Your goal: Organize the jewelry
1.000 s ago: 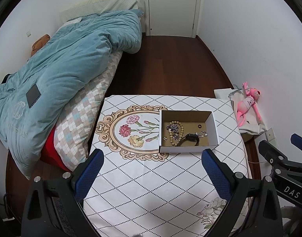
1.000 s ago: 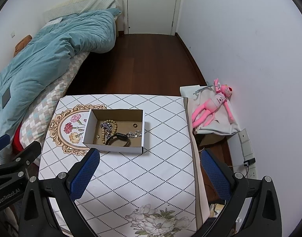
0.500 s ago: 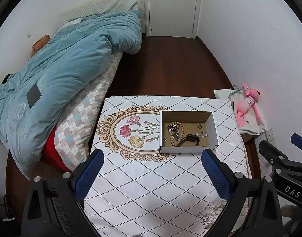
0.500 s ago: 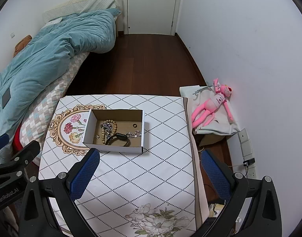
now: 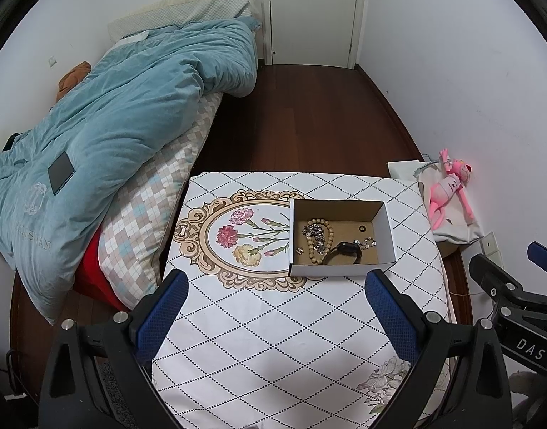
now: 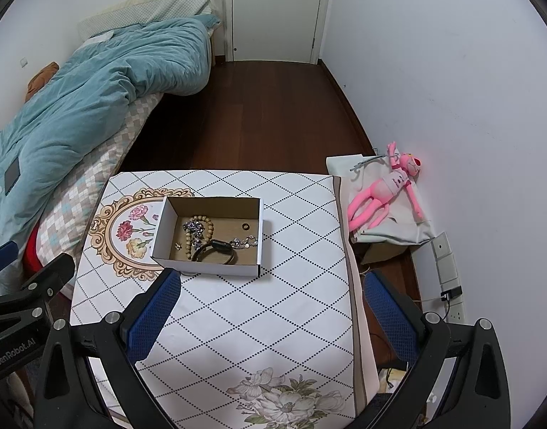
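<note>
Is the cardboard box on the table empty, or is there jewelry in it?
Not empty. The open-topped box holds a bead bracelet, a black band, a small ring and silver chains.

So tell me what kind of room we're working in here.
Most likely a bedroom in a home. A bed with a rumpled teal duvet lies beside the cloth-covered table, a closed white door stands at the far end, and a pink plush toy sits by the wall.

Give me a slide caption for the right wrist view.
Open right gripper above patterned table, facing white cardboard box of jewelry.
</note>
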Demonstrator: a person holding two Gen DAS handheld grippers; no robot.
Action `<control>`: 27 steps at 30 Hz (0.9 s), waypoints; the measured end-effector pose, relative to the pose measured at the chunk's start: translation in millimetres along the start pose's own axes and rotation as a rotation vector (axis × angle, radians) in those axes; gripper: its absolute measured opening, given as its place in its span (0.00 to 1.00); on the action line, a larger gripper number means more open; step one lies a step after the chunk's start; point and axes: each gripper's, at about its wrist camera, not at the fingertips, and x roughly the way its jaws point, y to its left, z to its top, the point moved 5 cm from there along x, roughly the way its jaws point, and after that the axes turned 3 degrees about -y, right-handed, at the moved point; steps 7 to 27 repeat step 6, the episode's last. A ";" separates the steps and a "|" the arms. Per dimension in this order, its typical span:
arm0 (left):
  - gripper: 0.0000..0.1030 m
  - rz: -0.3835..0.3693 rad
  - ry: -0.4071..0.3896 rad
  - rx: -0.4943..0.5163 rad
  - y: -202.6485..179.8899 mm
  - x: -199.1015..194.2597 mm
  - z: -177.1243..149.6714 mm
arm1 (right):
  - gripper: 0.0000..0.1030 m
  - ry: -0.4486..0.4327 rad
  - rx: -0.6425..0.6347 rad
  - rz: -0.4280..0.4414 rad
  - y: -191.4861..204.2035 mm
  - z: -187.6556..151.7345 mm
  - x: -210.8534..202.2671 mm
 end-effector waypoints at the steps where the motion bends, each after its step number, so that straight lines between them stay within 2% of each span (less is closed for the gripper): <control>1: 0.98 -0.003 0.002 -0.001 0.2 0.1 0.3 | 1.00 0.001 -0.001 0.001 -0.3 0.5 0.8; 27: 0.98 -0.005 -0.002 -0.006 2.4 0.9 -2.1 | 1.00 0.001 -0.001 0.002 -0.5 0.6 0.7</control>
